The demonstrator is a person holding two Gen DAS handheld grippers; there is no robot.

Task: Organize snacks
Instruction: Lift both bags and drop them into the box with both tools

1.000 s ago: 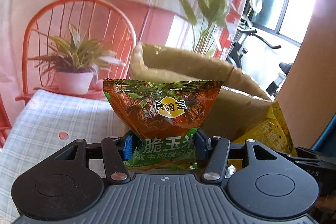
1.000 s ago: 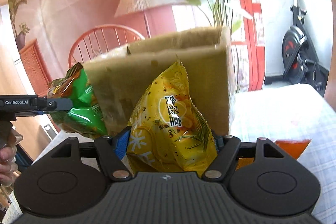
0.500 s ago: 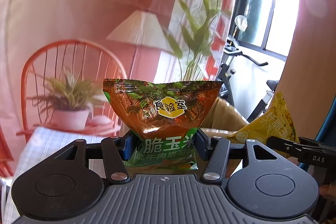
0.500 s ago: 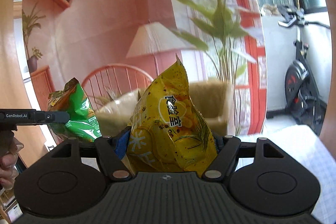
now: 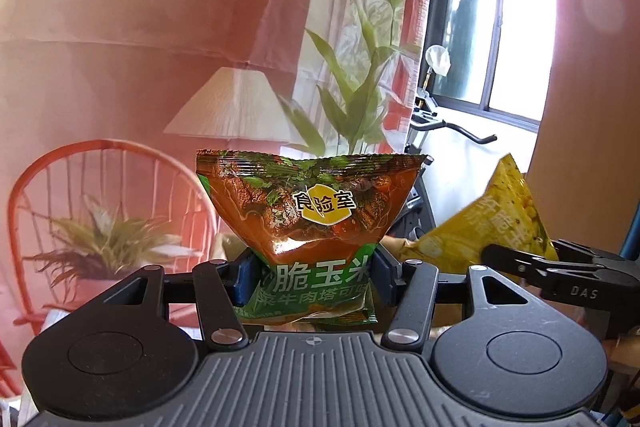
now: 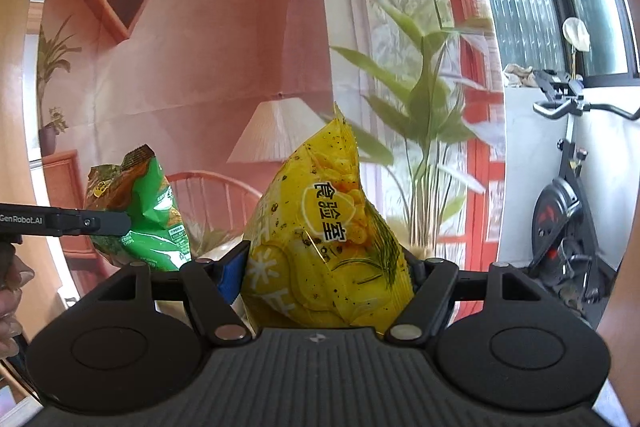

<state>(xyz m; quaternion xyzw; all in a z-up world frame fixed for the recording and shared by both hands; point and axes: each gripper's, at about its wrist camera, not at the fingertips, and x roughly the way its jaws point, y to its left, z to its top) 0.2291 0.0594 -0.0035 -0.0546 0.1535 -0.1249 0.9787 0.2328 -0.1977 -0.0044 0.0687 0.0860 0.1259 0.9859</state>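
Observation:
My left gripper (image 5: 312, 277) is shut on a brown-and-green snack bag (image 5: 312, 211), pinching its lower part so the bag stands upright. The same bag (image 6: 136, 215) shows at the left of the right wrist view, held by a black finger (image 6: 72, 221). My right gripper (image 6: 324, 275) is shut on a yellow snack bag (image 6: 328, 247), which also appears at the right of the left wrist view as a yellow bag (image 5: 492, 227). Both bags hang in the air side by side, high above the brown bin, of which only a sliver (image 5: 228, 247) shows.
A printed backdrop with a lamp (image 5: 232, 107), an orange chair (image 5: 100, 195) and plants (image 6: 424, 107) fills the background. An exercise bike (image 6: 568, 227) stands at the right by a window (image 5: 500, 27). A person's hand (image 6: 10, 291) shows at the left edge.
Both grippers have risen with their bags. The brown bin and the checked tablecloth have dropped almost out of both views, and the backdrop now fills them.

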